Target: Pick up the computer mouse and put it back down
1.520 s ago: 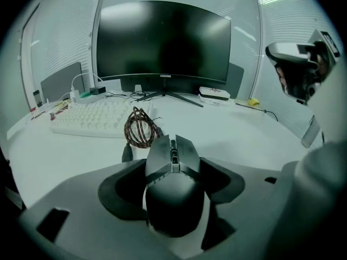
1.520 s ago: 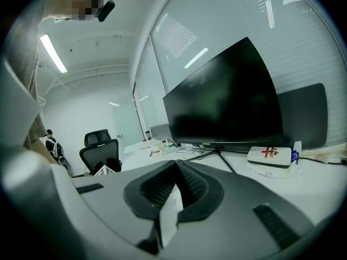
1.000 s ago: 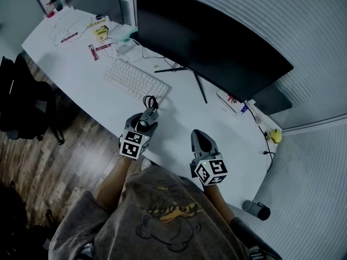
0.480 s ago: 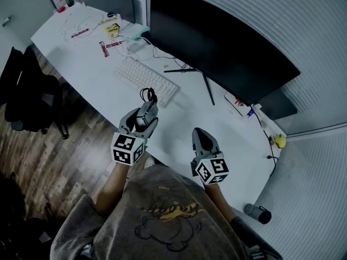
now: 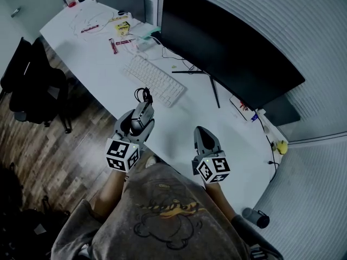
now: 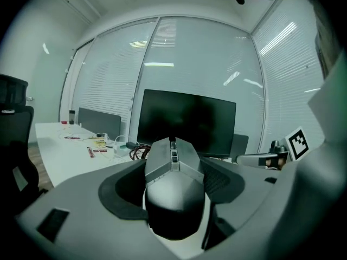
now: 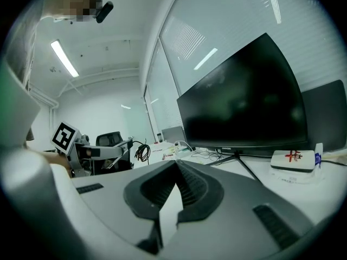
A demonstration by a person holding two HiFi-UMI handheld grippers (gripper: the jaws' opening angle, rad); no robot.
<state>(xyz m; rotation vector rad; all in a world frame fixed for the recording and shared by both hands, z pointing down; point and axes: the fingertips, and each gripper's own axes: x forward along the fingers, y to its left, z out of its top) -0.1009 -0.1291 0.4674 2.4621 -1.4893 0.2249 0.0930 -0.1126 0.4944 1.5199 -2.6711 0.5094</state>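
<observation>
The grey computer mouse (image 5: 142,113) sits between the jaws of my left gripper (image 5: 137,119), which is shut on its sides and holds it above the white desk (image 5: 103,58) near the front edge. Its coiled black cable (image 5: 143,95) hangs off the front. In the left gripper view the mouse (image 6: 173,172) fills the space between the pads and points at the monitor. My right gripper (image 5: 201,134) hovers to the right over the desk, shut with nothing in it; its tips (image 7: 174,164) meet. The right gripper view shows the left gripper (image 7: 103,151) at the left.
A white keyboard (image 5: 154,80) lies just beyond the mouse, in front of a wide curved monitor (image 5: 233,53) on a thin stand. Cables and small items litter the desk's far end (image 5: 122,31). A black chair (image 5: 32,83) stands at the left. A dark bottle (image 5: 255,217) lies near the right.
My left gripper has risen with the mouse in it, lifting it away from the desk. The right gripper has stayed about where it was.
</observation>
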